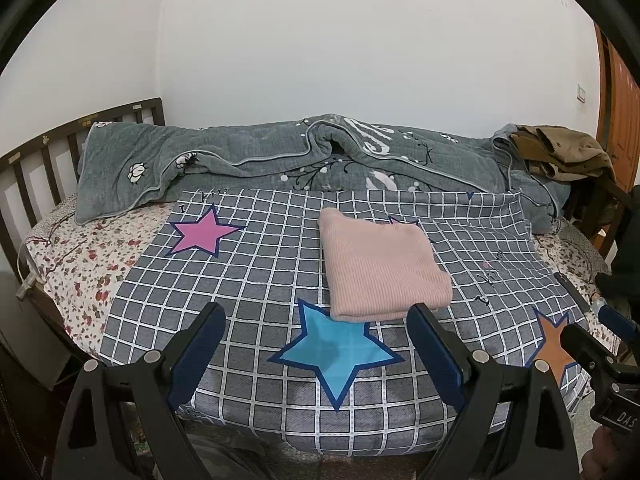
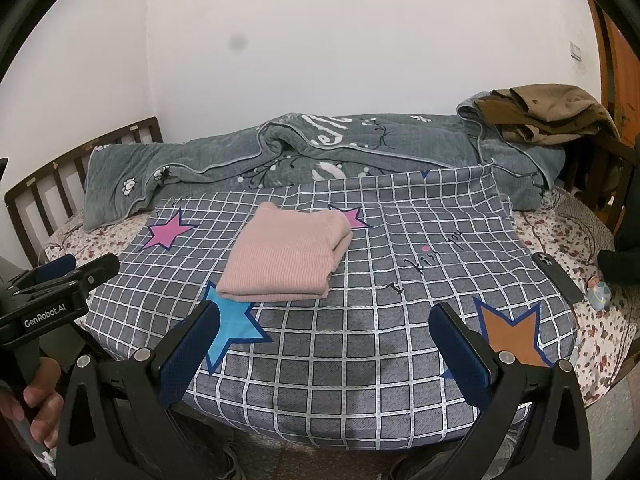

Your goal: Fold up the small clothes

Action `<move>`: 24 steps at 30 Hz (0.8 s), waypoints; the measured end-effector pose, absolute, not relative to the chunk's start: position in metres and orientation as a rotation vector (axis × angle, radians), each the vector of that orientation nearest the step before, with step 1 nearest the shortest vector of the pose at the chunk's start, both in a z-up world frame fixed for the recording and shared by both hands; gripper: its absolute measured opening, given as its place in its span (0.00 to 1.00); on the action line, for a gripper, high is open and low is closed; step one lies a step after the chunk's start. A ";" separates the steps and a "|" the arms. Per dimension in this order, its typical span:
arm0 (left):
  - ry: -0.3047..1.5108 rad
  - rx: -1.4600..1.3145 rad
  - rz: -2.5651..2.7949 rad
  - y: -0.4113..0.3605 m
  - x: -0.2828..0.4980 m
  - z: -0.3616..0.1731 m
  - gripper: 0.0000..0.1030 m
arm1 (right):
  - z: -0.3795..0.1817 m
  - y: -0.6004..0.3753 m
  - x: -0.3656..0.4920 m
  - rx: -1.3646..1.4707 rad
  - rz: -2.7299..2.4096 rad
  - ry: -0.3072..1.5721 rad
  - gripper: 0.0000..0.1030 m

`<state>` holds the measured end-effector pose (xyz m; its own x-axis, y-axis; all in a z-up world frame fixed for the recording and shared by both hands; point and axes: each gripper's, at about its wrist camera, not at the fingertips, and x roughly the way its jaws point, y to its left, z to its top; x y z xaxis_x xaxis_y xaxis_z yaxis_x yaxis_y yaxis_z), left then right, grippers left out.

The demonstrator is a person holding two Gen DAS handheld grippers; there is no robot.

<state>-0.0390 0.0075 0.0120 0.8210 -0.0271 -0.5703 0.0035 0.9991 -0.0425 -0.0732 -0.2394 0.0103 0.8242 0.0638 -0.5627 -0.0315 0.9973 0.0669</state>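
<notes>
Left fingers [image 1: 208, 332]: stood wide apart with nothing between them, which read as a gripper at rest rather than mid-grasp.
Left gripper [image 1: 316, 344]: hung short of the pink garment [image 1: 382, 266], angled down at the near edge of the checked sheet [image 1: 248, 280], its right finger crossing in front of the garment's near corner in its own view; whether it touched could not be told.
Right fingers [image 2: 460, 340]: likewise spread, empty, over bare sheet.
Right gripper [image 2: 320, 344]: sat nearer than the pink garment and to its right, well apart from it, probably held back because no fold was in hand.
Hand [image 2: 36, 404]: wrapped the left gripper's handle, seen at the left edge of the right wrist view.
Pink garment: lay as a compact, layered rectangle near the middle of the checked sheet, beyond the blue star [image 1: 336, 352]; its squared edges suggested the folding was largely done.
Checked sheet: spread flat under the garment, seemingly as a work surface.
Grey quilt [image 1: 240, 160]: bunched beyond the garment, pushed out of the way.
Brown clothes [image 2: 548, 114]: heaped beyond and right of the garment, possibly waiting.
Phone [image 2: 558, 278]: lay right of the garment, off the sheet.
</notes>
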 end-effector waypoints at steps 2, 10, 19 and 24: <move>0.607 -0.040 -0.016 0.008 -0.039 0.012 0.89 | 0.010 -0.240 -0.074 0.057 0.050 0.599 0.99; 0.607 -0.042 -0.015 0.008 -0.039 0.013 0.89 | 0.011 -0.240 -0.074 0.057 0.051 0.599 0.99; 0.607 -0.039 -0.014 0.009 -0.039 0.015 0.89 | 0.011 -0.241 -0.075 0.065 0.050 0.599 0.99; 0.607 -0.040 -0.014 0.009 -0.039 0.016 0.89 | 0.012 -0.241 -0.077 0.067 0.046 0.597 0.99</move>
